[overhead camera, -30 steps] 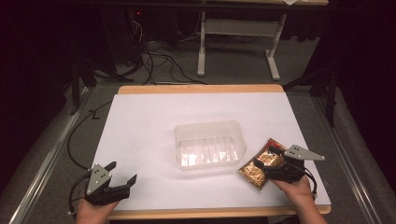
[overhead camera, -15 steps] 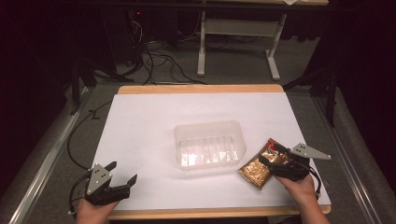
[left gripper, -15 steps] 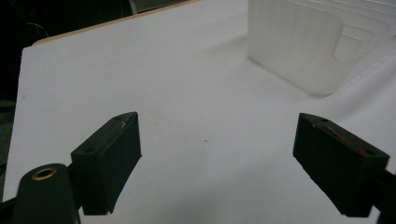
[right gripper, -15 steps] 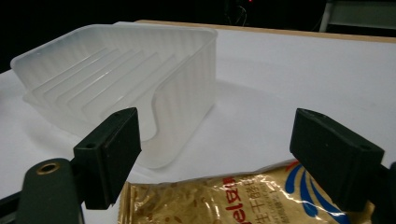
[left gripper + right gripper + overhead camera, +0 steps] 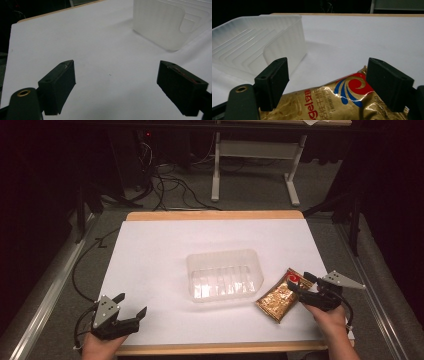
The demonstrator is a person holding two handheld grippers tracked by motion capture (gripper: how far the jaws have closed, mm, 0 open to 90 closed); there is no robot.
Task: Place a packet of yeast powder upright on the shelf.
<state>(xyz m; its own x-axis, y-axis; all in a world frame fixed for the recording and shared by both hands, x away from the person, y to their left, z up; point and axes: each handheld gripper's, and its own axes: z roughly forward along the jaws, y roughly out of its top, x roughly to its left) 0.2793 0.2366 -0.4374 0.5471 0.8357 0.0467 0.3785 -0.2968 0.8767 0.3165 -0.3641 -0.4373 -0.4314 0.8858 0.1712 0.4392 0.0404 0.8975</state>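
Fixed high above the near edge, looking forward and down over the whole worktop (image 5: 150,250). Riding low and close behind each pair of jaws, skimming the white surface. Shared across all three: the clear plastic tray (image 5: 225,275) (image 5: 160,22) (image 5: 257,45).

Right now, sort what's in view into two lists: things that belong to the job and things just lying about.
Part of the job:
- shiny gold snack packet with red and blue swirl
- translucent plastic tray
- right gripper, jaws open astride the packet, just closing a little
- left gripper, open, resting on the white table

Just lying about:
- black cables on the floor
- grey metal stand legs
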